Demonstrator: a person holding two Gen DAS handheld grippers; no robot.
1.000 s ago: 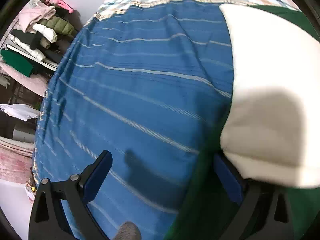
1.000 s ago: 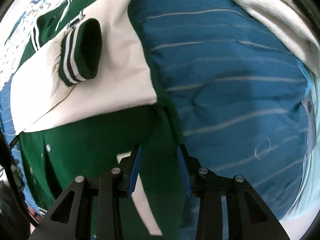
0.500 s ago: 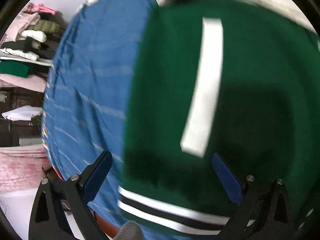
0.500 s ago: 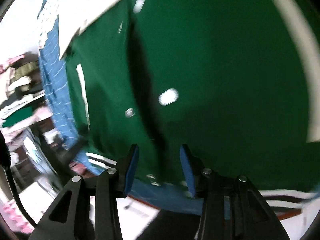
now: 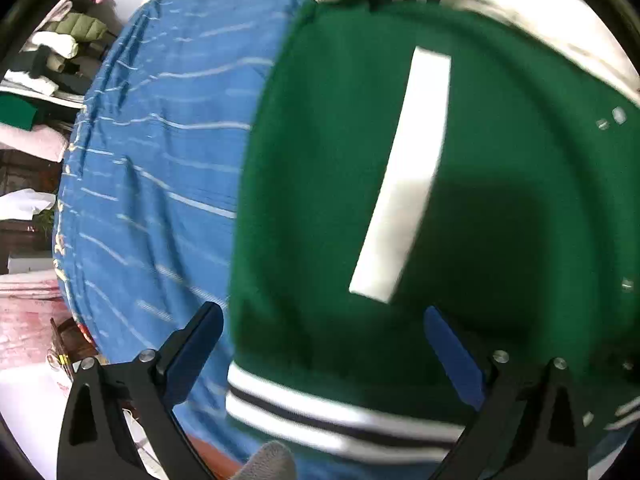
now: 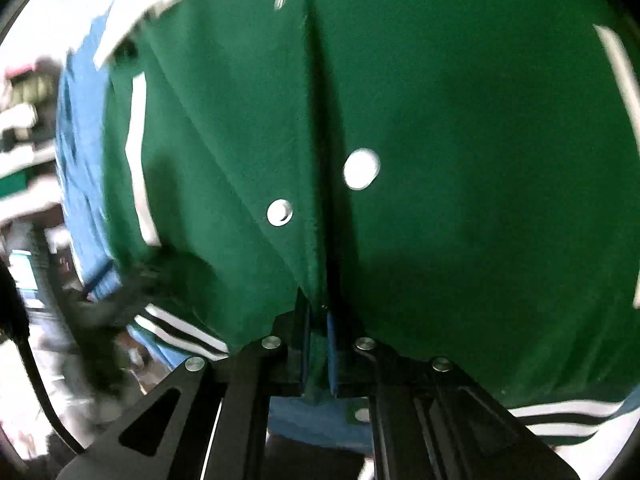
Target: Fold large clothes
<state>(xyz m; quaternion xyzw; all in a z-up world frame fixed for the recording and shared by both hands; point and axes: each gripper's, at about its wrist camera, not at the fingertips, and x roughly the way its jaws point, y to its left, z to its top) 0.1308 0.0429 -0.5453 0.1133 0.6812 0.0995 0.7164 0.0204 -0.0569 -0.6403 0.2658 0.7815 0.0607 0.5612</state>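
Note:
A green varsity jacket (image 5: 500,208) with white sleeves, white pocket strips and a striped hem lies on a blue striped bedsheet (image 5: 160,168). My left gripper (image 5: 324,344) is open, its jaws wide apart over the jacket's hem near the left edge. In the right wrist view the jacket (image 6: 460,160) fills the frame, with snap buttons (image 6: 361,169) along its front opening. My right gripper (image 6: 318,338) is shut on the jacket's front edge near the hem.
The bed's left edge drops off to shelves with stacked clothes (image 5: 52,52) at the upper left. A reddish bed frame edge (image 5: 208,452) and pale floor show below the sheet. The white sleeve (image 5: 520,20) lies across the jacket's far side.
My right gripper closed from part-open onto the jacket's front edge at the hem. My left gripper stayed open and barely moved over the hem after swinging from the sheet onto the jacket.

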